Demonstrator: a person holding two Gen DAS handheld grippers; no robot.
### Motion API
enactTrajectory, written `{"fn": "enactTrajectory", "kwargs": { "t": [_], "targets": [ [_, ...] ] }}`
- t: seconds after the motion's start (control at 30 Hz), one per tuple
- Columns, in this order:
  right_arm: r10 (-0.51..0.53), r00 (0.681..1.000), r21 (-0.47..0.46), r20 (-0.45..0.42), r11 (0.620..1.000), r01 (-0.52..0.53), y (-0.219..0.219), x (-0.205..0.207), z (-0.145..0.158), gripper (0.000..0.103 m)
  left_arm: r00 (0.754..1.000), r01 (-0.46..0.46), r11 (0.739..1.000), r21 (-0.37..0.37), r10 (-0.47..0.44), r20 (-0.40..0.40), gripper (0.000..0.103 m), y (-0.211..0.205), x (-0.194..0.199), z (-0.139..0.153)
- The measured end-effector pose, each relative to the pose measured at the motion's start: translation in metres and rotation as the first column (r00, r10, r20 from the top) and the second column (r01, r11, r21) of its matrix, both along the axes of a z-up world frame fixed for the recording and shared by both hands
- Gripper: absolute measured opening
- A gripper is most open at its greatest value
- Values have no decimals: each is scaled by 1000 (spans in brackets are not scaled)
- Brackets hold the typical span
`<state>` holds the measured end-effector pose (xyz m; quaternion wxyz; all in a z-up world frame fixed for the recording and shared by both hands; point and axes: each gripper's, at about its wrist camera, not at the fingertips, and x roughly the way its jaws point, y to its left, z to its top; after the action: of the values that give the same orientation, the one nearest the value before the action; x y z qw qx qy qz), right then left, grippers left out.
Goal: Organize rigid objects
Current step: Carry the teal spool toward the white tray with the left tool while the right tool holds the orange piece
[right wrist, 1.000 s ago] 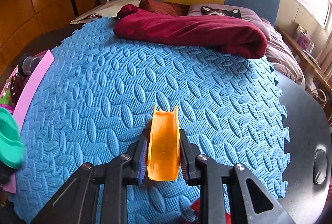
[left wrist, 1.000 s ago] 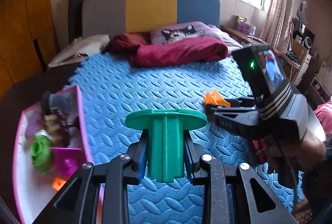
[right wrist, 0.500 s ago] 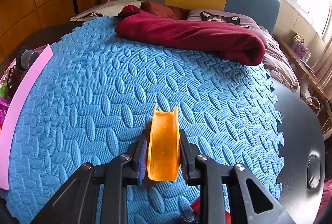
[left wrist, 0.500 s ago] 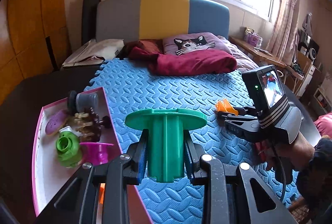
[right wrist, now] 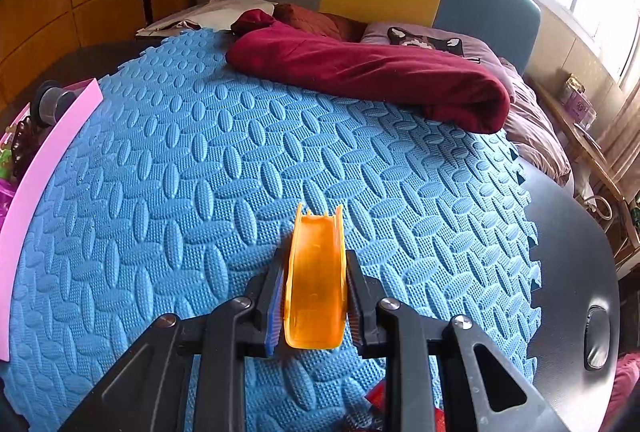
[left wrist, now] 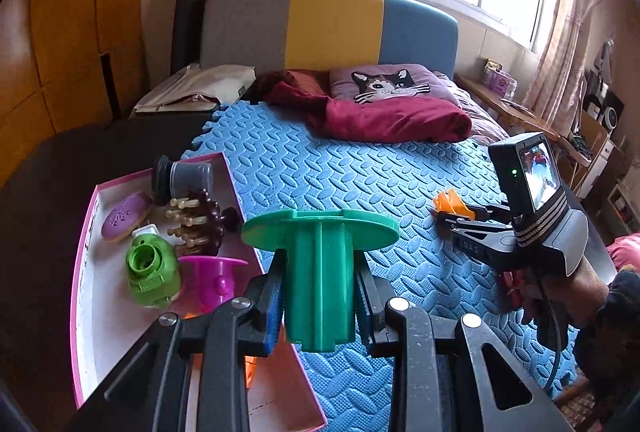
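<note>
The green spool [left wrist: 320, 272], clamped between the left gripper's [left wrist: 320, 306] pads, has swung over the pink tray's [left wrist: 82, 272] near edge, so dropping it in looks next; the right gripper [right wrist: 314, 306], unmoved, pinches the orange channel piece [right wrist: 316, 284] above the blue mat [right wrist: 200, 192].
</note>
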<state>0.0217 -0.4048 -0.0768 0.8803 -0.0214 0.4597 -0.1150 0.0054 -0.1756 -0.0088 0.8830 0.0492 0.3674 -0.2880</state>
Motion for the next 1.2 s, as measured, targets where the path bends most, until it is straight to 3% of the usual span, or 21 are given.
{"fn": "enactTrajectory", "kwargs": {
  "t": [0.87, 1.2],
  "targets": [
    [9, 1000, -25, 0, 1000, -9, 3, 0, -1, 26, 994, -104, 994, 12, 105, -25, 31, 52, 16, -4],
    [13, 1000, -29, 1, 1000, -13, 3, -1, 0, 26, 970, -219, 976, 10, 219, -105, 31, 117, 36, -20]
  ]
}}
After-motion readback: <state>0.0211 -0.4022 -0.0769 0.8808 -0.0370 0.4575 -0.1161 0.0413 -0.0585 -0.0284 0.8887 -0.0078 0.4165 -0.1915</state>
